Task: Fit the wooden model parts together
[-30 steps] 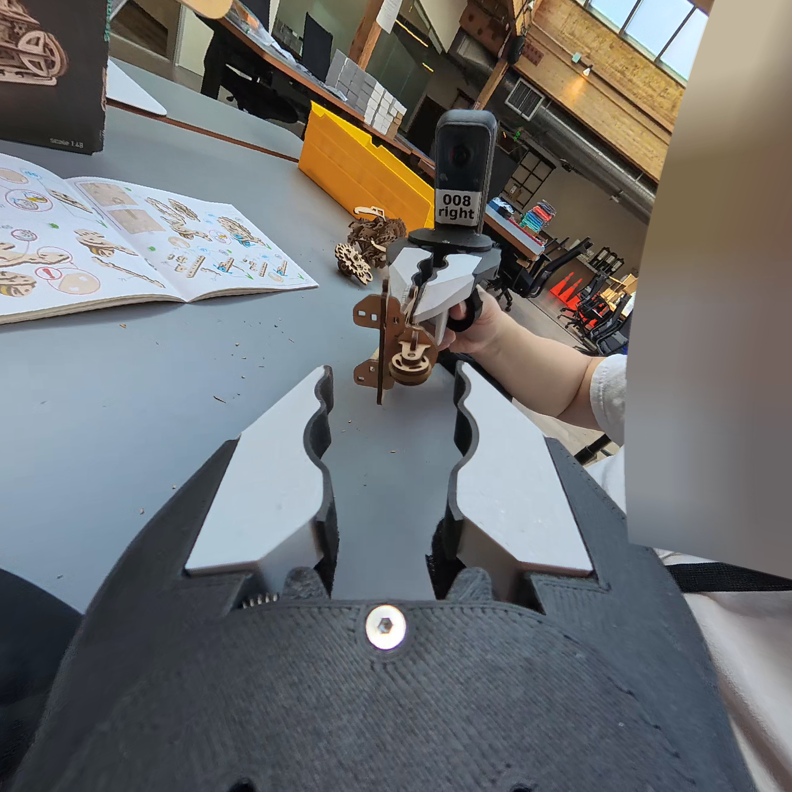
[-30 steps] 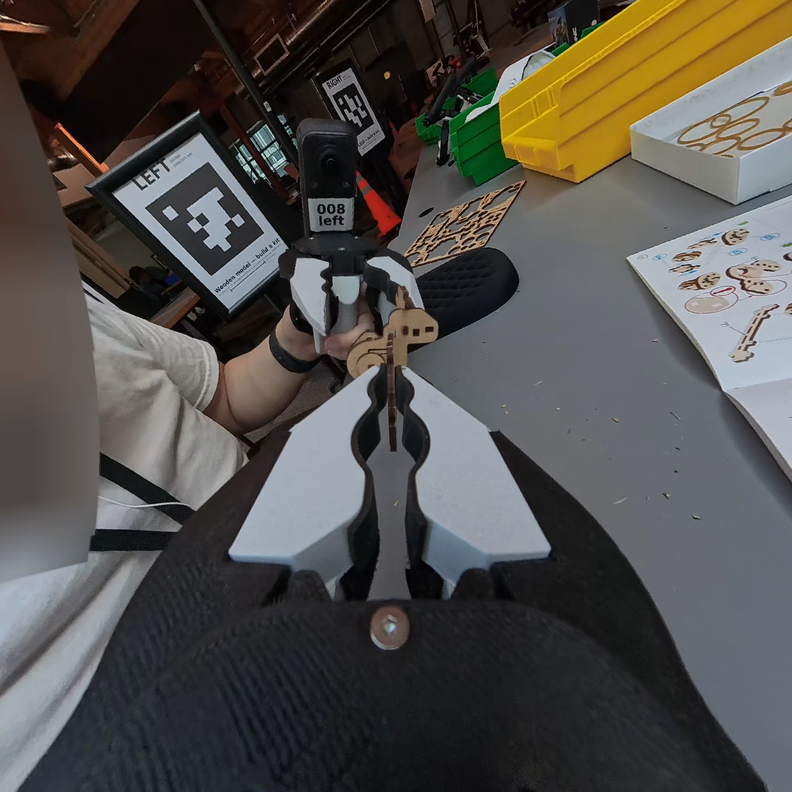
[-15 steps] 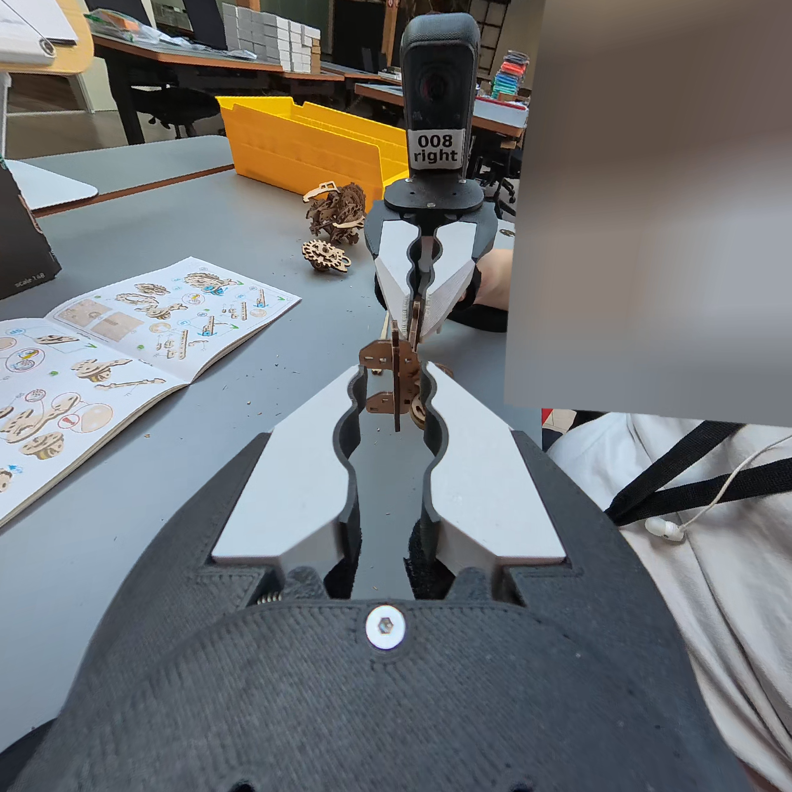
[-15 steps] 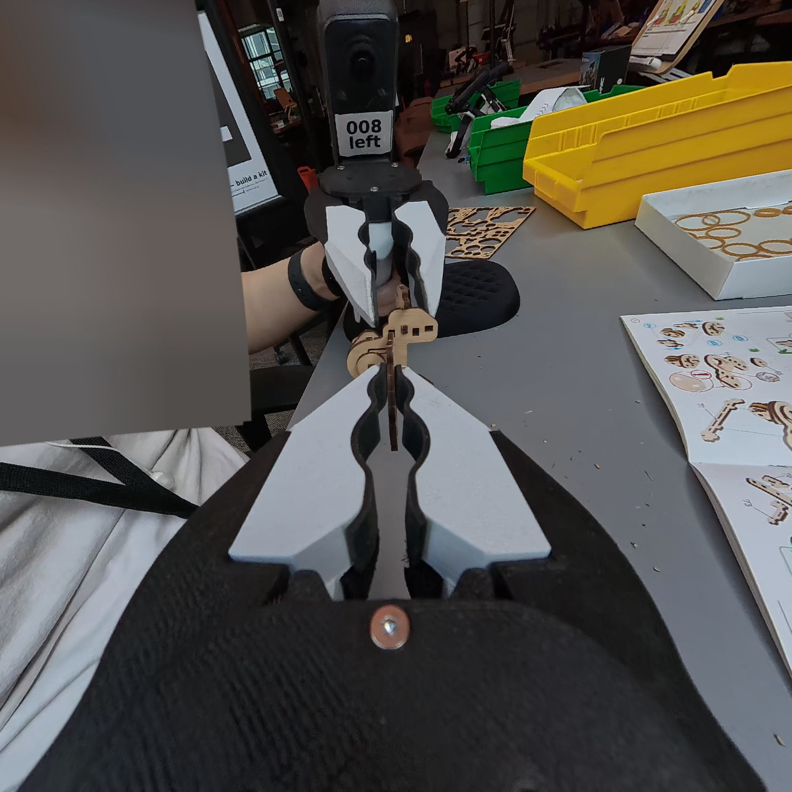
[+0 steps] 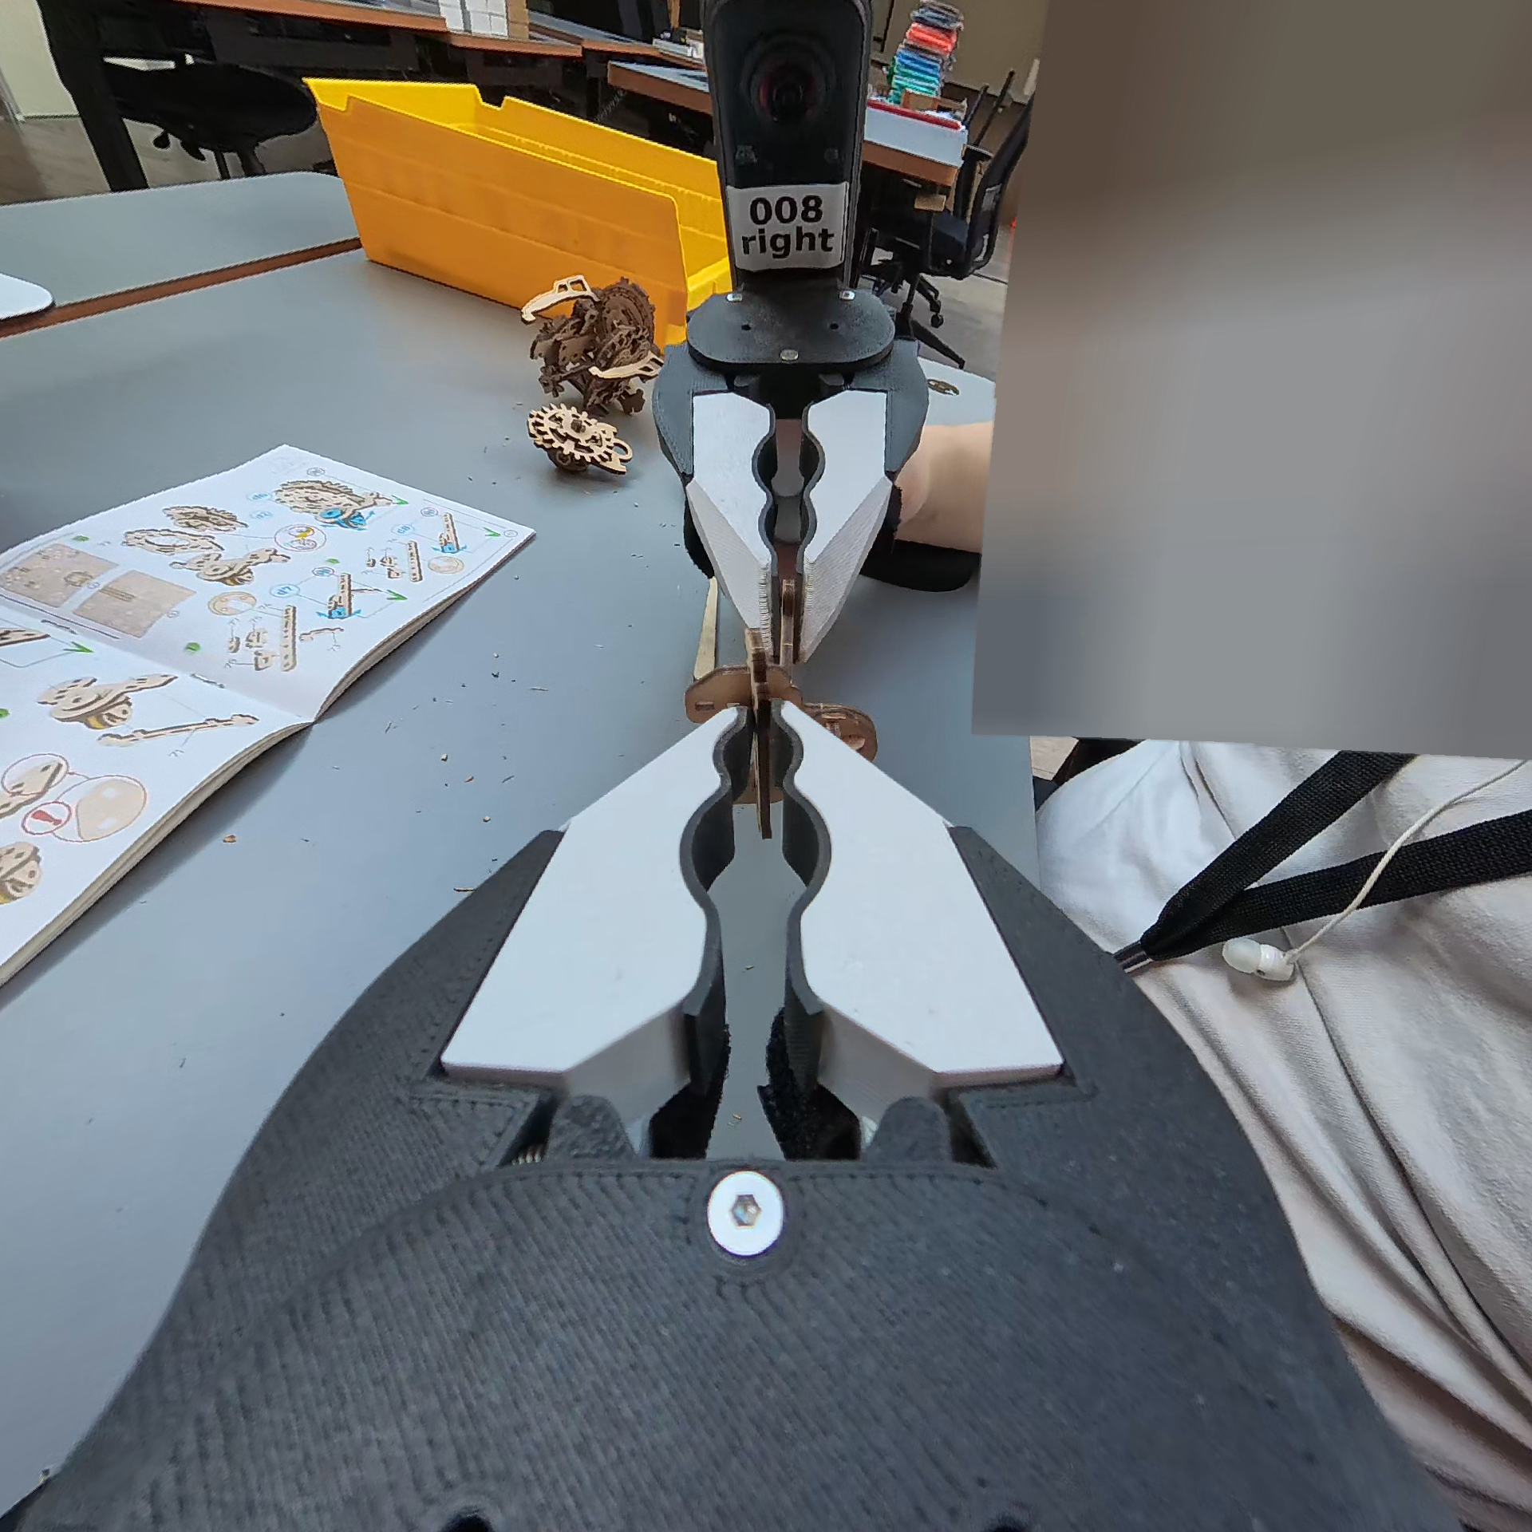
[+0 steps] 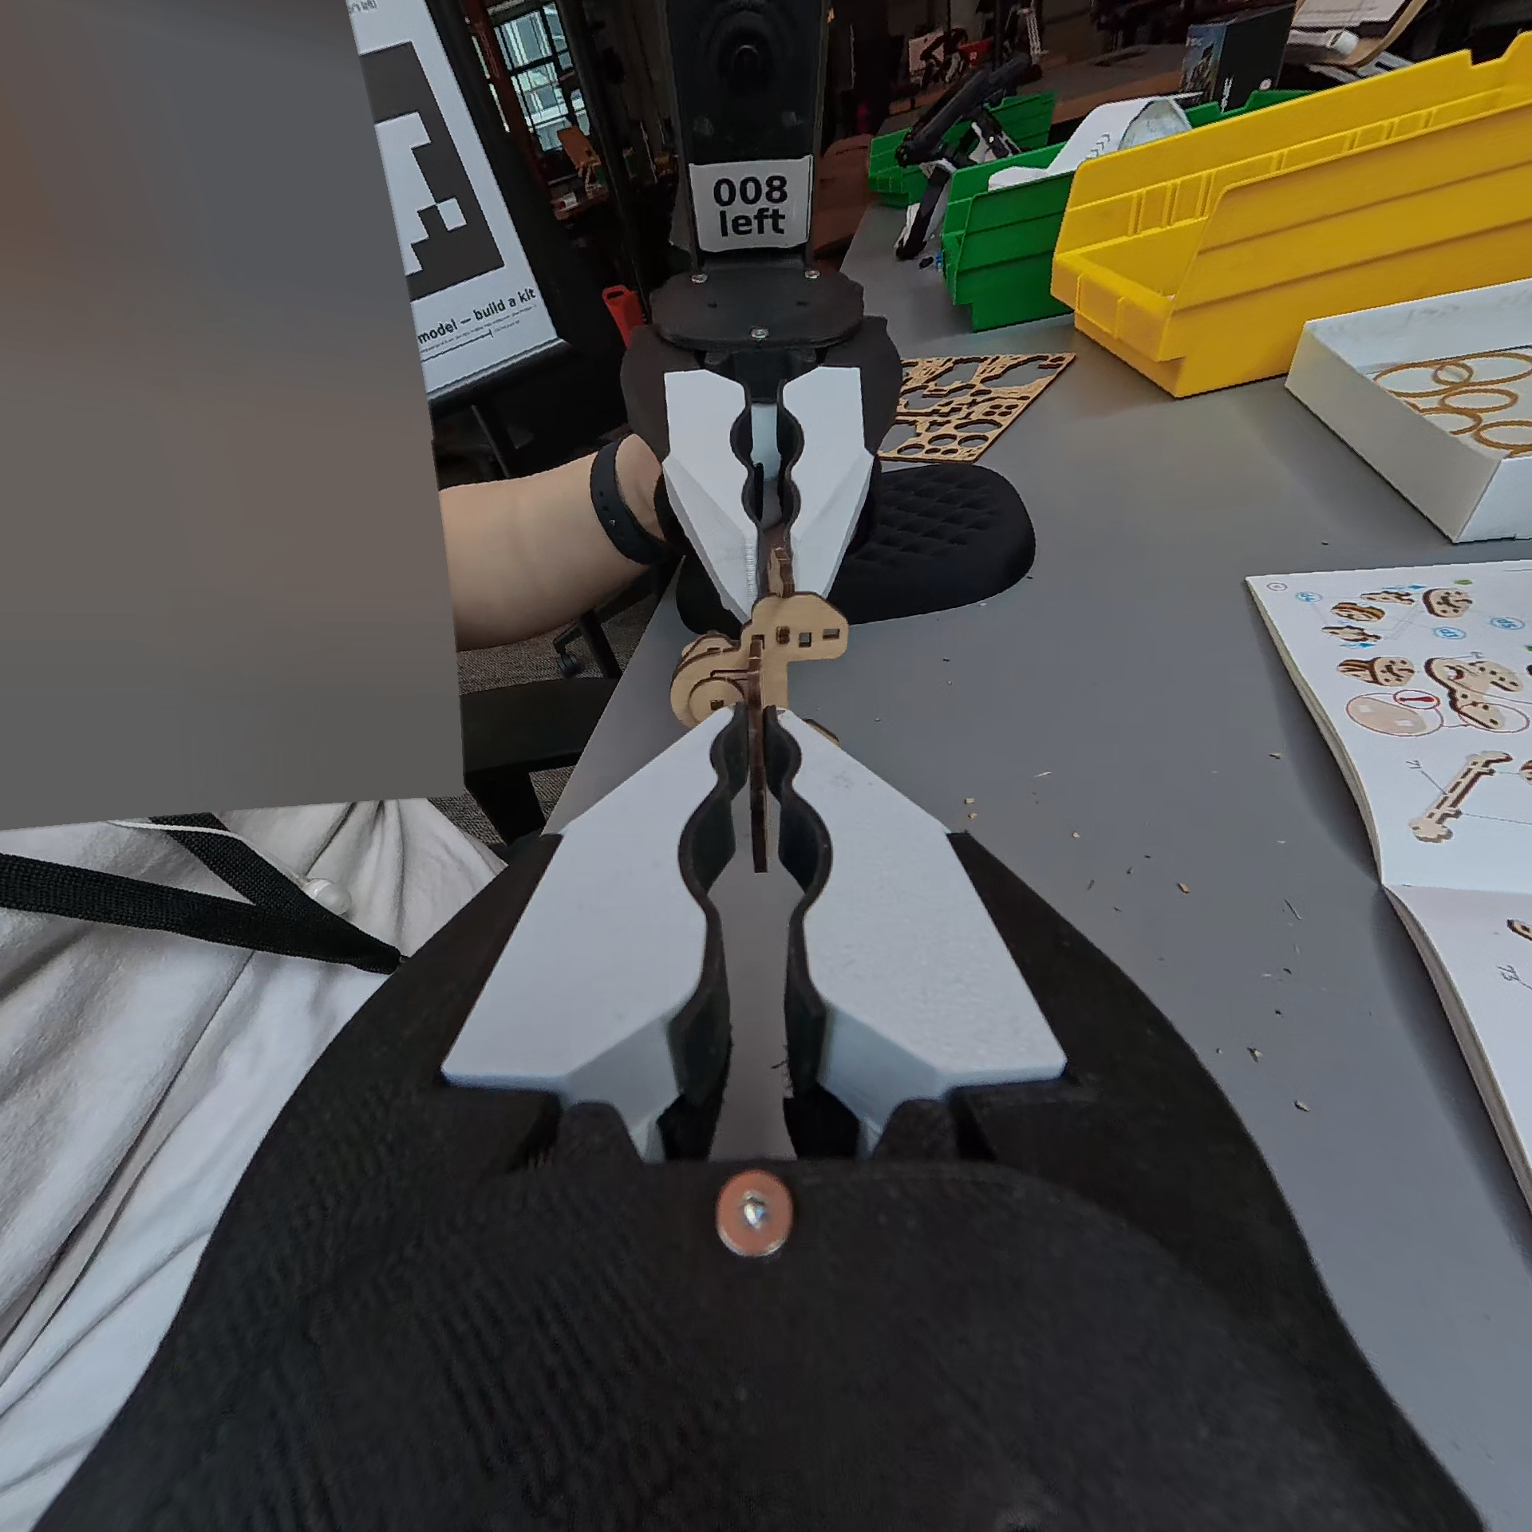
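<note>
A small wooden model assembly [image 5: 715,695], a flat plate with a wheel-like part and a slotted lobe, hangs above the grey table's front edge [image 5: 953,705]. My left gripper [image 5: 756,723] is shut on a thin plate edge of it. My right gripper [image 5: 779,634] faces it nose to nose and is shut on the opposite end. In the right wrist view the same assembly [image 6: 800,626] sits between my right gripper [image 6: 750,719], shut on its thin plate, and my left gripper [image 6: 771,593]. Both hold it off the table.
An open instruction booklet [image 5: 207,622] lies to the left. A built wooden gear model [image 5: 593,344] and a loose gear piece [image 5: 576,435] sit before a yellow bin [image 5: 514,191]. A white tray [image 6: 1359,464], a punched sheet [image 6: 970,398], a black pad [image 6: 937,530] and green bins [image 6: 995,224] lie farther off. The tips of both grippers are at nearly the same place. The loose gear piece [image 5: 576,435] lies around 25 centimetres away from my right fingertips.
My left gripper was open and apart from the assembly; it moved up to the assembly and closed on it. The right gripper kept its hold throughout.
</note>
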`<action>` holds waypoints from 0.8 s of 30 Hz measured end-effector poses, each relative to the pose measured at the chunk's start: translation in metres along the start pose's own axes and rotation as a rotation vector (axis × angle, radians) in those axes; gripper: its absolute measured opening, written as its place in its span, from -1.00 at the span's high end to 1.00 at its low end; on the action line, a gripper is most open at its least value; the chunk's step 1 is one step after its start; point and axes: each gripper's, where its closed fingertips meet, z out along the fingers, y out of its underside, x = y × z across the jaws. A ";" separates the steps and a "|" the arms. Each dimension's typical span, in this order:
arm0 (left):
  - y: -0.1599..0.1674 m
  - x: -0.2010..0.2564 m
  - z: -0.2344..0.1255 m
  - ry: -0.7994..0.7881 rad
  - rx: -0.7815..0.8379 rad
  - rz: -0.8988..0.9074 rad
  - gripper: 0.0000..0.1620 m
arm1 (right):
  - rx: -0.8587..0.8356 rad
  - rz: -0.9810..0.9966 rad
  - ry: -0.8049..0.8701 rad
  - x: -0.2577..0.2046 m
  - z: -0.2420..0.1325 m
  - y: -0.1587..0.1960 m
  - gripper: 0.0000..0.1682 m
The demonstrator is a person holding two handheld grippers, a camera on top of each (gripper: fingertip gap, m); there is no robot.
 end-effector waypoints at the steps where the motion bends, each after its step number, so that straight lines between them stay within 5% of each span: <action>1: 0.000 0.000 0.000 -0.002 -0.004 0.002 0.99 | 0.003 0.002 -0.001 0.000 0.000 0.000 0.98; 24: 0.011 0.002 0.009 0.002 -0.075 -0.003 0.85 | -0.061 -0.098 0.057 0.002 0.008 0.008 0.98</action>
